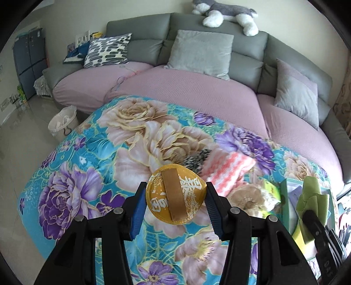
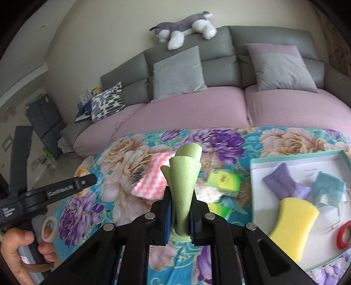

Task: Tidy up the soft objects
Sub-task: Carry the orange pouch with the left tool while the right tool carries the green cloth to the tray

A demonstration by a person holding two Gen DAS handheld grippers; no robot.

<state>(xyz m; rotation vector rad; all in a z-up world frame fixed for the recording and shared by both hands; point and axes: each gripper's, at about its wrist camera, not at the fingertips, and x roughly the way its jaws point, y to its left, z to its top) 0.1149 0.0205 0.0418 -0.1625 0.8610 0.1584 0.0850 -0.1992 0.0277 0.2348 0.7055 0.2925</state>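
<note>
Nearest the right wrist camera, the right gripper [image 2: 178, 210] is clamped almost fully shut on a folded green foam sheet [image 2: 185, 175], its layers squeezed so thin that they fan out above the pads; it is held clear of the floral blanket [image 2: 92, 210], probably for carrying to the white open box with a teal rim [image 2: 296, 155] just to its right. That box already holds a yellow wavy sponge [image 2: 294, 225], a purple pad [image 2: 283, 178], a teal item and a red tape roll, so it looks like the collecting place. The left gripper [image 1: 175, 203] stands about half open, with its blue pads pressing the edges of a round gold puff with a gold ribbon strap [image 1: 175, 194], gripped across its width and lifted off the blanket. A hand [image 2: 19, 252] grasps that gripper's handle at the lower left of the right view. Farther out on the blanket lie a pink-and-white zigzag cloth [image 1: 228, 173] and a yellow-green packet [image 2: 223, 180], not yet sorted. Beyond stand the grey sofa with mauve seat covers [image 1: 197, 94], its cushions, and a plush husky [image 1: 226, 15] on top.
</note>
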